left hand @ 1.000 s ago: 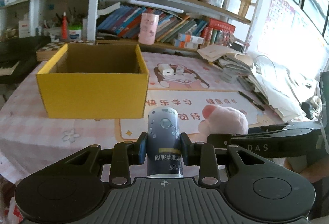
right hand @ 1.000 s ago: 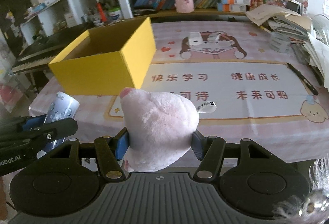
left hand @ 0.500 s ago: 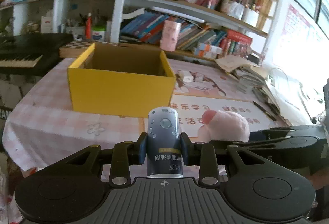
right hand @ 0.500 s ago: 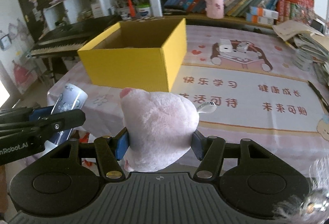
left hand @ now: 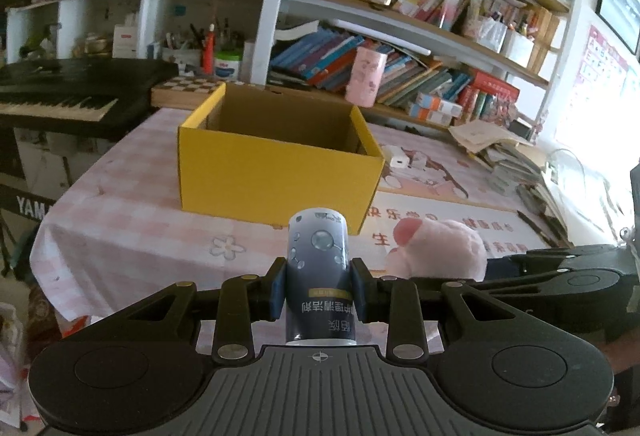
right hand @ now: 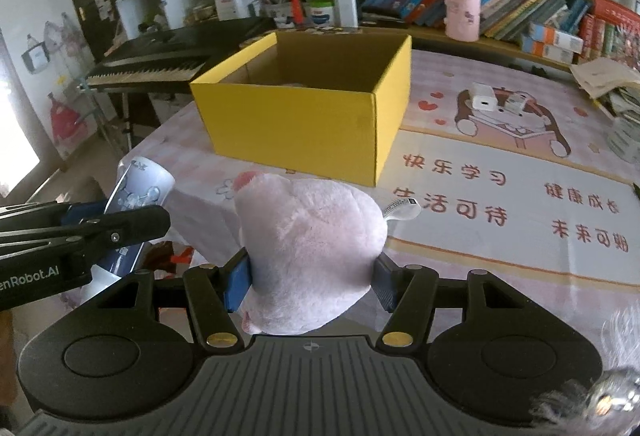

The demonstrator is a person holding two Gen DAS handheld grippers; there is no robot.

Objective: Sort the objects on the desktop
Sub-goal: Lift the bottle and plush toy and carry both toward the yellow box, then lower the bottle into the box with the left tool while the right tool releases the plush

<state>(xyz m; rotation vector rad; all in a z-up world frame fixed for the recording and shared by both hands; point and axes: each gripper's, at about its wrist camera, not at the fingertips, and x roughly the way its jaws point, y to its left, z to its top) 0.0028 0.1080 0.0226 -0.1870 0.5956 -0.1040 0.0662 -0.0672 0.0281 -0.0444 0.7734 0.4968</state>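
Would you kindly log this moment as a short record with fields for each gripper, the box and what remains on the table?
left gripper: shut on blue can
right gripper: shut on pink plush toy
yellow box: open-topped, on table, ahead of both grippers
still on table: white charger on the cartoon mat
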